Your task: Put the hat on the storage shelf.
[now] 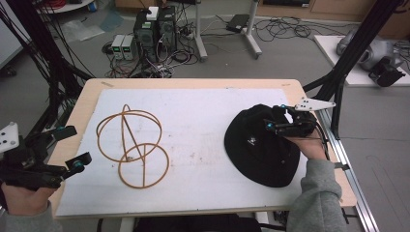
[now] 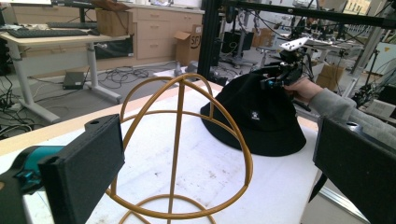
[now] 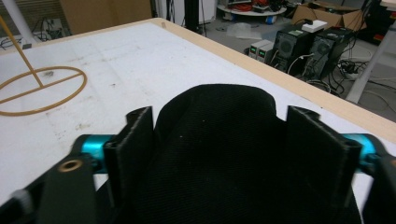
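Jaws of the right gripper [image 1: 278, 121] straddle the raised crown of the black bucket hat [image 1: 258, 147]; in the right gripper view the fabric bulges up between both pads [image 3: 135, 140] and looks to touch them, though whether it is truly pinched cannot be told. Jaws of the left gripper [image 1: 72, 147] stand wide apart, released, nothing between them.

Item 1: black bucket hat. Soft cloth, small pale emblem on the crown side. Lies brim down on the right half of the white mat [image 1: 203, 116], its near brim close to the mat's front edge.

Item 2: golden wire hat stand [image 1: 133, 145]. Round base ring with crossbars, domed hoops above; sits on the left half of the mat, well apart from the hat. In the left gripper view its dome rises between the open jaws but farther off, untouched.

Item 3: white mat over a wooden table [image 1: 193, 83].

Item 4: floor beyond, with computer towers [image 1: 154, 29] and loose cables.

Risks, as judged:
- Crown fabric is limp; a shallow bite could slip out on lifting, or gather only one layer and let the hat hang lopsided.
- The stand looks light and is unheld; a hat dragged against its hoops could tip or slide it.
- The brim may catch on the mat and pull it.
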`<state>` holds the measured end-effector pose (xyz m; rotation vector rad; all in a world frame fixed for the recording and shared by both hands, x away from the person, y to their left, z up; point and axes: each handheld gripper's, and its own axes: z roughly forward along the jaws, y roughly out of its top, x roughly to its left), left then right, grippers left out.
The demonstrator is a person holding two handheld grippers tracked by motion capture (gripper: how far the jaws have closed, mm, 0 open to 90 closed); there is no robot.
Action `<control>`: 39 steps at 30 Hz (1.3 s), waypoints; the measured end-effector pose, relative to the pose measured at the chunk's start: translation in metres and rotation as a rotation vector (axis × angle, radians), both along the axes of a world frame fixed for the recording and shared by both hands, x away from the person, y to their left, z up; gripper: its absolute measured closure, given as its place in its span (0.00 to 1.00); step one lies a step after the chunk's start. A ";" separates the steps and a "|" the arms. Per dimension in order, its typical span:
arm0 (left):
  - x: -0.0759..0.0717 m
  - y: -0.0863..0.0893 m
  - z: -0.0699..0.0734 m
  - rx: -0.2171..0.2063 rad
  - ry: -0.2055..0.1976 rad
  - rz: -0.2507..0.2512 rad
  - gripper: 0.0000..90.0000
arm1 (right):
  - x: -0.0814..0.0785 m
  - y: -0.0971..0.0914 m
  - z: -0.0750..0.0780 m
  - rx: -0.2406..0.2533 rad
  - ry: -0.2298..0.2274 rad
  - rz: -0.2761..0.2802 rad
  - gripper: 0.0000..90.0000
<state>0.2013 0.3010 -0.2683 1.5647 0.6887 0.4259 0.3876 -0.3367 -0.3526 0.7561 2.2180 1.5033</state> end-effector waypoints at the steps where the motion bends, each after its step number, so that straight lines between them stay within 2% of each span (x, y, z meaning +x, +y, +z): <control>1: 0.000 0.000 0.000 -0.001 0.002 0.000 0.03 | -0.001 0.000 0.000 -0.006 -0.004 0.006 0.39; 2: 0.001 0.000 0.000 0.002 0.001 0.000 0.03 | -0.001 0.000 0.000 -0.006 -0.004 0.006 0.39; 3: 0.001 0.000 -0.001 0.002 0.003 0.000 0.03 | -0.001 0.000 0.001 -0.012 -0.005 0.007 0.49; 4: 0.001 -0.001 -0.001 0.001 0.004 -0.001 0.03 | -0.001 0.000 0.001 -0.012 -0.005 0.007 0.49; 5: 0.001 -0.001 -0.001 0.002 0.005 -0.001 0.03 | -0.002 0.000 0.001 -0.015 -0.003 0.000 0.54; 8: 0.002 -0.001 -0.001 0.005 0.006 -0.001 0.03 | -0.003 -0.001 0.002 -0.026 -0.010 -0.021 0.76; 9: 0.002 -0.001 -0.001 0.006 0.006 0.000 0.03 | -0.003 0.000 0.002 -0.044 -0.014 -0.027 0.86; 13: 0.002 -0.001 -0.001 0.006 0.006 0.002 0.03 | -0.003 0.002 0.002 -0.062 -0.013 -0.034 0.95; 21: 0.002 -0.001 -0.001 0.006 0.006 -0.001 0.03 | -0.005 0.002 0.003 -0.074 -0.021 -0.027 0.97; 28: 0.003 0.000 -0.001 -0.001 0.005 -0.005 0.03 | -0.008 0.001 0.010 -0.061 -0.013 -0.033 0.98; 34: 0.006 0.000 -0.002 -0.009 0.007 -0.012 0.03 | -0.015 0.002 0.022 -0.062 -0.021 0.012 0.98; 36: 0.008 -0.001 -0.002 -0.003 0.010 -0.016 0.03 | -0.020 0.003 0.032 -0.058 -0.036 0.036 0.98; 39: 0.009 -0.003 -0.003 -0.002 0.016 -0.017 0.03 | -0.022 0.003 0.039 -0.053 -0.045 0.054 0.98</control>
